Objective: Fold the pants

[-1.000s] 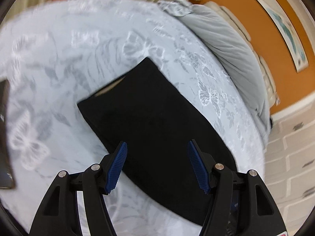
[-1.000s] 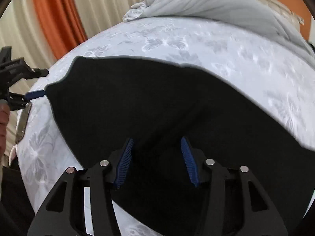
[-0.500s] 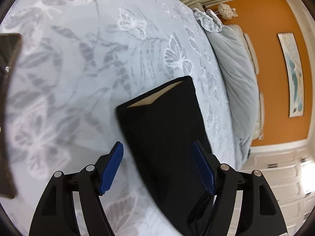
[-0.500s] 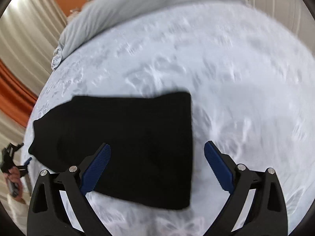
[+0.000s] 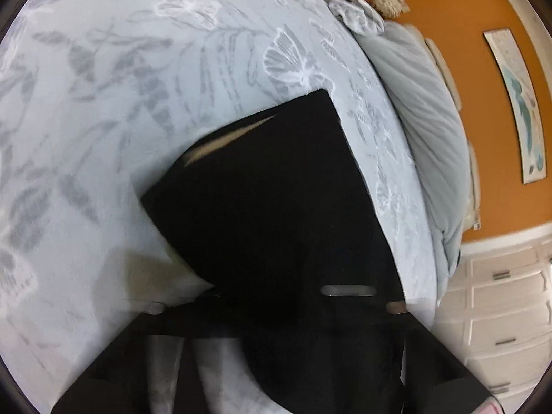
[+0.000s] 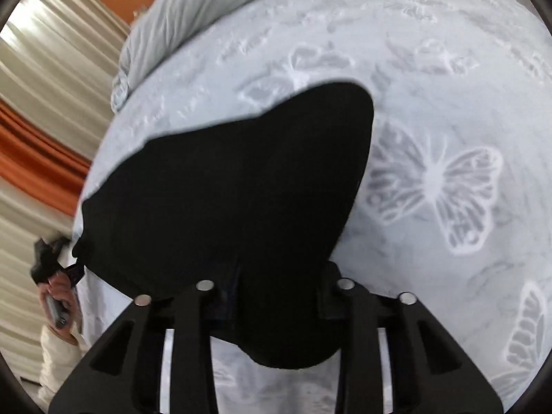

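The black pants [image 5: 276,207] lie folded into a long strip on the pale butterfly bedspread [image 5: 138,103]. My left gripper [image 5: 293,303] is at the strip's near end with its jaws closing. The cloth is bunched between them and hides the pads. In the right wrist view the pants [image 6: 224,189] run away to the left. My right gripper [image 6: 276,293] is closing on the opposite end, where the cloth is pinched up between the jaws and covers the pads. The left gripper [image 6: 51,262] shows there at the far end, held by a hand [image 6: 58,293].
A grey rolled duvet [image 5: 424,103] lies along the bed's far side by the orange wall with a picture [image 5: 517,103]. White drawers [image 5: 500,310] stand past the bed's edge. Cream and orange curtains [image 6: 45,69] hang behind the bed.
Both grippers stood open over the pants and have now closed in on its two ends. The left one dropped closer to the cloth. The cloth now bunches up at both ends.
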